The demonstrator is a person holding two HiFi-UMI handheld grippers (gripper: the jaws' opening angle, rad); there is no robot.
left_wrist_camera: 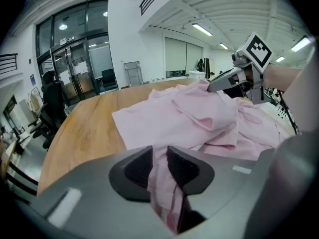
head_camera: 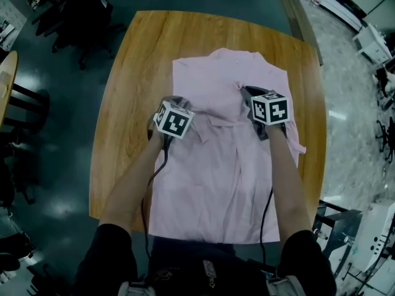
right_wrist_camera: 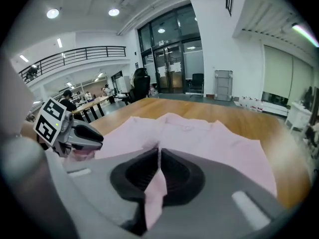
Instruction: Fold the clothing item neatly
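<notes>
The left gripper [left_wrist_camera: 158,156] has its fingers [left_wrist_camera: 135,167] drawn narrow on a thick bunch of the pink shirt [left_wrist_camera: 164,118], which runs down between them. The right gripper [right_wrist_camera: 158,158] has its fingers all but together, pinching a thin fold of the same shirt. Both grips sit about mid-body. The rest of the shirt lies flat on the wooden surface [head_camera: 133,66], with the collar [head_camera: 233,55] at the far side.

The right pinch looks slight and could slip if the fold is pulled fast or against the drag of the cloth. The left bunch looks thick enough to hold more than one layer, so a lift there may pull the under layer along and crease the fold. If the two grips lift unevenly, the fold line would skew.

The hem appears to hang over the near edge, so a pull toward the person could slide more cloth off. A sleeve end [head_camera: 299,145] lies near the right edge, where little room is left. There is bare wood to the left and beyond the collar. The chairs [head_camera: 86,17] stand well apart on the floor.
</notes>
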